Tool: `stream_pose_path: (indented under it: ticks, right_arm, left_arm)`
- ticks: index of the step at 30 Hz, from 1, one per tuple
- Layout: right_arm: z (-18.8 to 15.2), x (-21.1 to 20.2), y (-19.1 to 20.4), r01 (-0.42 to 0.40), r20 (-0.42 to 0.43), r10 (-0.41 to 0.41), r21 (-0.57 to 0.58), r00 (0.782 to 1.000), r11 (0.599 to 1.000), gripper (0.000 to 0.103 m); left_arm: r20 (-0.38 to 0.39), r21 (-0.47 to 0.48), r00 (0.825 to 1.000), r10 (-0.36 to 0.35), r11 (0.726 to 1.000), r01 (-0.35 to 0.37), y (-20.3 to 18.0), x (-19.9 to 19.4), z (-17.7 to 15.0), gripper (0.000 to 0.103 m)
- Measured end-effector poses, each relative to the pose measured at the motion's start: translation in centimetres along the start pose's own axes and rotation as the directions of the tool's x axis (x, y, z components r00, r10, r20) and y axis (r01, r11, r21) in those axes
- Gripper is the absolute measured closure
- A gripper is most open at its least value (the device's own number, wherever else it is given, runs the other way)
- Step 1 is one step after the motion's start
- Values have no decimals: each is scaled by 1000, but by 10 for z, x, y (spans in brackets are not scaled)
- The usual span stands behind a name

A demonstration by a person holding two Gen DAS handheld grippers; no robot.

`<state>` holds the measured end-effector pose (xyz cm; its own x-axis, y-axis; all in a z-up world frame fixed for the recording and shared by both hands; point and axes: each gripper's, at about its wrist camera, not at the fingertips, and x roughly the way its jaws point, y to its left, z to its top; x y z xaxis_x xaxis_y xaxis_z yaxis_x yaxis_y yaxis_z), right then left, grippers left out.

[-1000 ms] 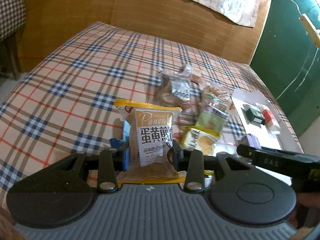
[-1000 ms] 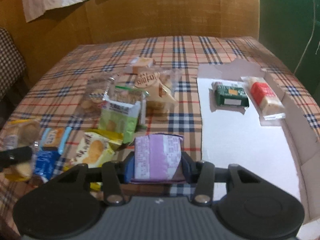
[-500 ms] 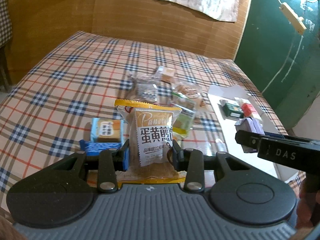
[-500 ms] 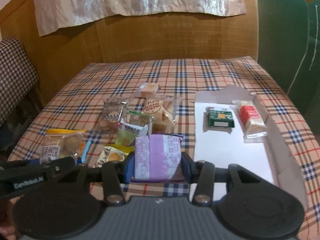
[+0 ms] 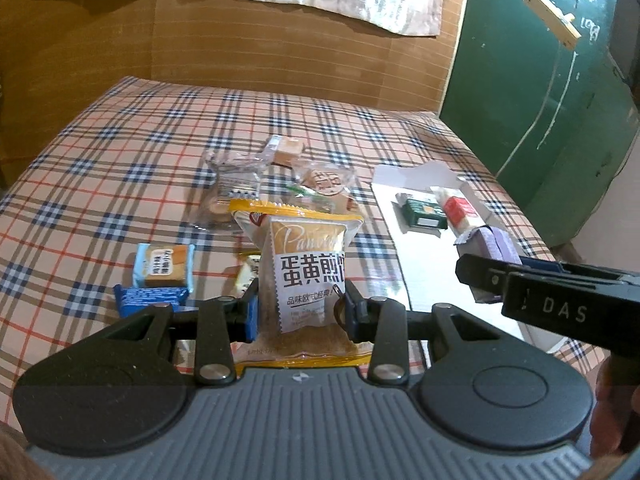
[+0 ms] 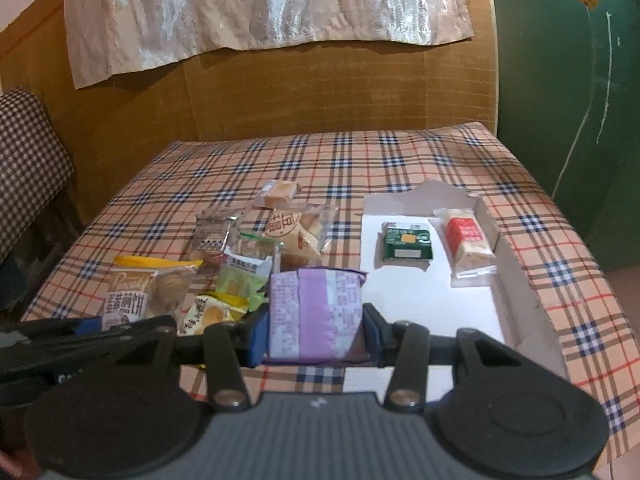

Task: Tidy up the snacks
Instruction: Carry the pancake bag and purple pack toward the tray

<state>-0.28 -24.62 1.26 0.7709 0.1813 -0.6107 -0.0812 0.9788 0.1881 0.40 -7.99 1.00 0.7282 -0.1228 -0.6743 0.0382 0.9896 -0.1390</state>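
My left gripper [image 5: 299, 308] is shut on a yellow-edged pancake snack pack [image 5: 304, 272] and holds it upright above the plaid table; the pack also shows in the right wrist view [image 6: 148, 292]. My right gripper [image 6: 316, 332] is shut on a purple snack pack [image 6: 316, 312], held above the table's front by the white box's left edge; the pack also shows in the left wrist view [image 5: 486, 244]. A white shallow box [image 6: 436, 308] at the right holds a green pack [image 6: 406, 242] and a red-and-white pack [image 6: 468, 242].
Several loose snack packs lie in a pile [image 6: 260, 248] at mid table. Two blue packs [image 5: 162, 270] lie at the left front. The plaid cloth [image 5: 120, 152] covers the table. A cardboard wall stands behind, a green door [image 5: 540, 80] at the right.
Both grippers have risen and pulled back with their packs, so more of the table and back wall shows. The loose snacks have not moved.
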Motion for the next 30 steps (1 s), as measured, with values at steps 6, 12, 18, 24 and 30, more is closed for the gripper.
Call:
stream_pose_path:
  ticks: [6, 12, 18, 24, 30]
  right_arm:
    - [2, -9, -10, 13, 20, -14, 16, 1000, 1000, 57]
    - [4, -15, -21, 28, 31, -29, 31, 999, 999, 57]
    - [3, -18, -30, 36, 38, -38, 49, 999, 998, 57]
    - [4, -20, -37, 45, 42, -48, 60, 998, 997, 57]
    - [5, -22, -45, 57, 49, -61, 75, 997, 996, 57]
  left_arm:
    - [-4, 27, 1000, -17, 1000, 17, -15, -4, 1, 57]
    - [-10, 42, 999, -30, 999, 31, -28, -4, 0, 57]
    - [-22, 58, 999, -42, 997, 44, -37, -2, 0, 57]
    - [-27, 71, 998, -50, 996, 52, -44, 2, 2, 57]
    - [-42, 78, 997, -59, 995, 62, -51, 5, 1, 57]
